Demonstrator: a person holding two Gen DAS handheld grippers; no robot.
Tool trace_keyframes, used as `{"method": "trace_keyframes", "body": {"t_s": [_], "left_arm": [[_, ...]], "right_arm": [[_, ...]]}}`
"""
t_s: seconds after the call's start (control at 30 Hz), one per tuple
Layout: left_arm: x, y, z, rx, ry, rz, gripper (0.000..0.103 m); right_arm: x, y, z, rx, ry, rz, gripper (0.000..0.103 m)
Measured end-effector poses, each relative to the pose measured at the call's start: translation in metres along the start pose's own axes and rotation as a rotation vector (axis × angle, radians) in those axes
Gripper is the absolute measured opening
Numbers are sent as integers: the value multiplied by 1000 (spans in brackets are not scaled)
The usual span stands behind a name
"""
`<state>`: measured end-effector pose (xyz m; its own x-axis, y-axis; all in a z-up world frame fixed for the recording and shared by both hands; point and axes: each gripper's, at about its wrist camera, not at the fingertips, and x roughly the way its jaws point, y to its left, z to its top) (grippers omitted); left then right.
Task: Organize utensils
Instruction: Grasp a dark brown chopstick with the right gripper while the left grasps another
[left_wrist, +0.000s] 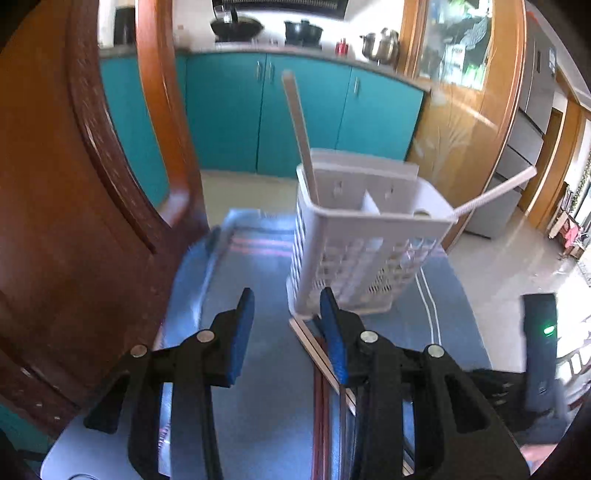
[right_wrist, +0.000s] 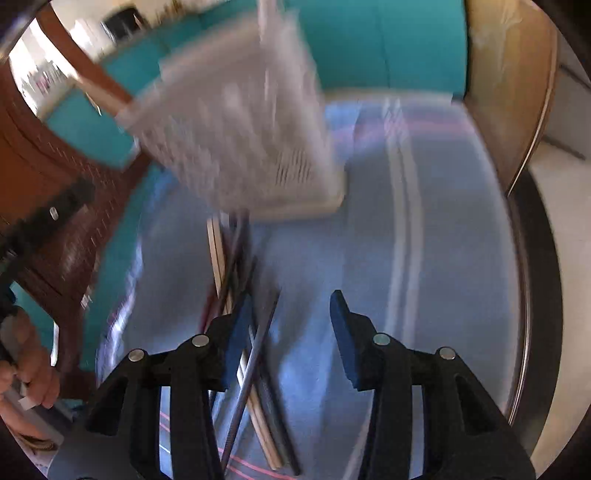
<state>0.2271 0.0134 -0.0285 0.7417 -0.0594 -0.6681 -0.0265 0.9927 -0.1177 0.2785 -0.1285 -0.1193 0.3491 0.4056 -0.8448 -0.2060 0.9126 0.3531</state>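
On a blue cloth (left_wrist: 258, 369), the left gripper (left_wrist: 286, 332) stands parted and empty; chopsticks (left_wrist: 317, 354) lie by its right finger. At one o'clock stands the white basket (left_wrist: 354, 251). The right gripper (right_wrist: 291, 332) gapes empty, chopsticks beneath its left finger.

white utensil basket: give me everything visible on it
The basket looks like white plastic, with lattice side walls, a solid rim, a taller back plate with hanging holes and an inner divider. It stands upright on the blue cloth. A pale flat stick leans out of its left compartment; a white straw pokes out to the right. Loose chopsticks lie at its base; whether they touch it is unclear. Neither gripper holds it.
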Motion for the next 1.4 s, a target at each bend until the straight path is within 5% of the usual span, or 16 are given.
{"method": "trace_keyframes", "body": {"t_s": [0.17, 0.23, 0.37, 0.6, 0.87, 1.0, 1.17, 1.3, 1.4], "left_arm": [[13, -7, -5, 31, 53, 6, 43], [21, -8, -8, 42, 86, 0, 44], [37, -12, -13, 48, 153, -10, 44], [66, -25, -27, 88, 244, -31, 45], [95, -40, -32, 97, 284, -30, 46], [110, -45, -28, 97, 295, -17, 46], [123, -46, -28, 101, 302, 27, 46], [129, -48, -27, 107, 300, 34, 19], [126, -47, -26, 103, 307, 11, 10]], "right_arm": [[19, 9, -2, -20, 43, -7, 44], [25, 10, -3, -22, 56, 2, 18], [23, 8, -2, -11, 35, -7, 9], [-2, -18, 8, 74, -60, -121, 9], [-3, -26, 9, 72, -51, -146, 10], [-7, -21, 7, 47, -61, -165, 24], [-2, -25, -1, 25, -24, -195, 27], [3, -29, -3, 9, -13, -195, 27], [5, -29, -3, 7, -6, -190, 27]]}}
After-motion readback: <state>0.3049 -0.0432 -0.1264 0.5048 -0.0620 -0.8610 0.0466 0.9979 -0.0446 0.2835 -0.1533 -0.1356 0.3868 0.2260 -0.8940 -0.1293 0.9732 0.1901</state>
